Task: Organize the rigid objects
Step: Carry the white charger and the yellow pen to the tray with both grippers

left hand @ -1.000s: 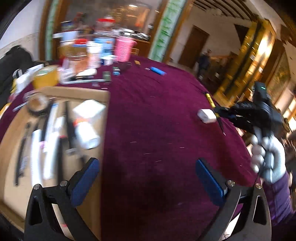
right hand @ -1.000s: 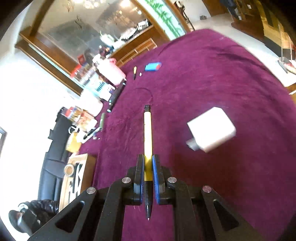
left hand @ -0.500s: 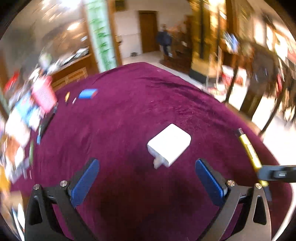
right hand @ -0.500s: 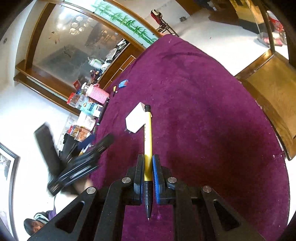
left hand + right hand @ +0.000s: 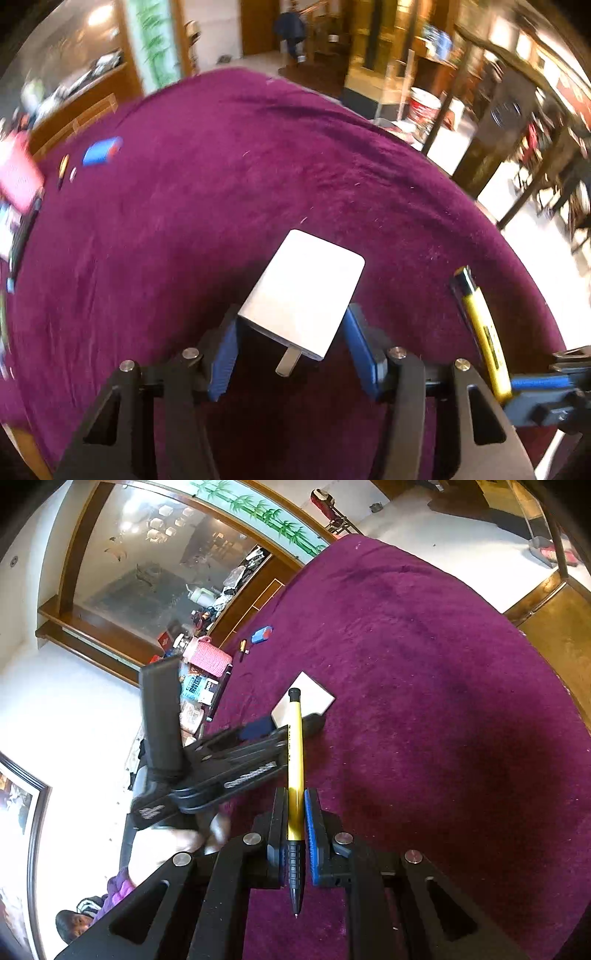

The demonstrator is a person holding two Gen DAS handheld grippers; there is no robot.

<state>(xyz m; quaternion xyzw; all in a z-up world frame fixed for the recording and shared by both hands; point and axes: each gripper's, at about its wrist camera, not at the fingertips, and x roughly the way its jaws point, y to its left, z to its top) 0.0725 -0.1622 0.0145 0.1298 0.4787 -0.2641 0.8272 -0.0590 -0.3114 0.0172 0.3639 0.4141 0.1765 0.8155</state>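
The left tongs [image 5: 291, 349] point steeply down, their jaws just closing, blue pads [image 5: 221, 363] hard against a white block's sides. The right tongs [image 5: 295, 830] tilt gently down, clamped tight. A pale gloved hand [image 5: 173, 843] grips the left handle.

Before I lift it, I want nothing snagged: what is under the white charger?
Only the purple tablecloth shows around the white charger, and one metal prong juts out toward the left gripper. The cloth directly beneath its body is covered, so nothing there can be confirmed.
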